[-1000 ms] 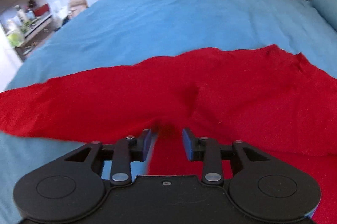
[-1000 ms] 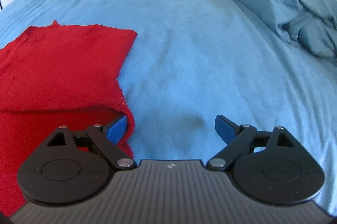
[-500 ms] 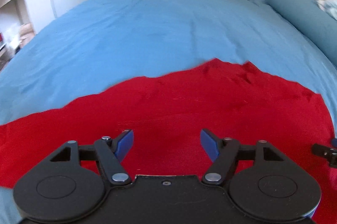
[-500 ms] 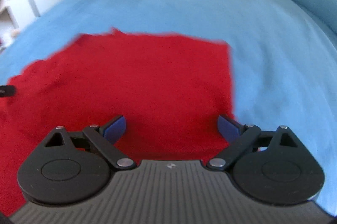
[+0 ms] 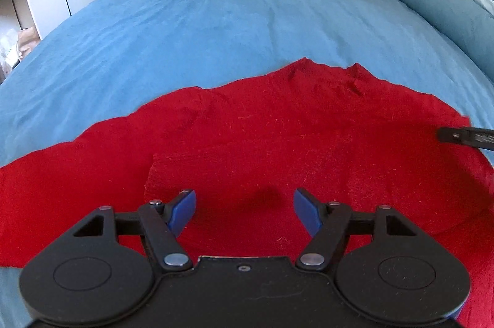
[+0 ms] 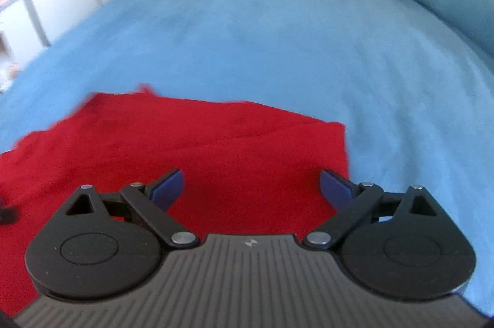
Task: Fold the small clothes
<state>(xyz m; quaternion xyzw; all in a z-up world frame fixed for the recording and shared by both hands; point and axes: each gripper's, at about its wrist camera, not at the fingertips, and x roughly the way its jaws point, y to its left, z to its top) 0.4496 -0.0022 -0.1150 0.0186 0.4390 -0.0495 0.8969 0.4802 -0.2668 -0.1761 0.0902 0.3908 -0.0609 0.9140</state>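
The left gripper [image 5: 244,207] is showing a matte black body with two round side discs, silver pivot screws and blue-padded jaws. The right gripper [image 6: 251,187] is looking alike, though its dark grey housing is carrying fine ribbing and a small pale logo.

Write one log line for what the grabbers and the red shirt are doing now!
left gripper: open, empty | right gripper: open, empty | red garment: flat on blue bedspread
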